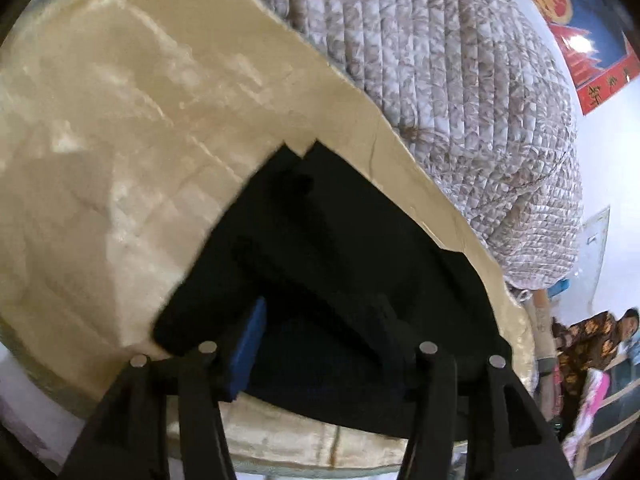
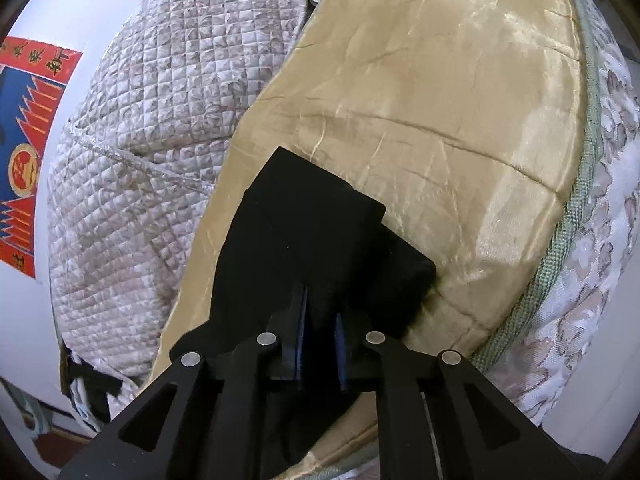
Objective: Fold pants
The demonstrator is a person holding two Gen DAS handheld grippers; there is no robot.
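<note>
Black pants (image 1: 320, 240) lie on a golden satin bedspread (image 1: 120, 140); both leg ends point away from me in the left wrist view. My left gripper (image 1: 320, 332) stands open over the near end of the pants, its blue pad (image 1: 250, 344) showing on the left finger. In the right wrist view the pants (image 2: 304, 220) run forward from my right gripper (image 2: 320, 320). Its jaws stand narrowly apart with black cloth between the blue pads (image 2: 301, 332); I cannot tell whether they pinch it.
A quilted floral duvet (image 1: 460, 80) is heaped along the far side of the bedspread (image 2: 440, 100) and shows in the right wrist view (image 2: 140, 160). A red-and-blue poster (image 1: 568, 20) hangs on the wall. A person (image 1: 592, 340) sits at the right. The mattress edge (image 2: 580, 260) runs at right.
</note>
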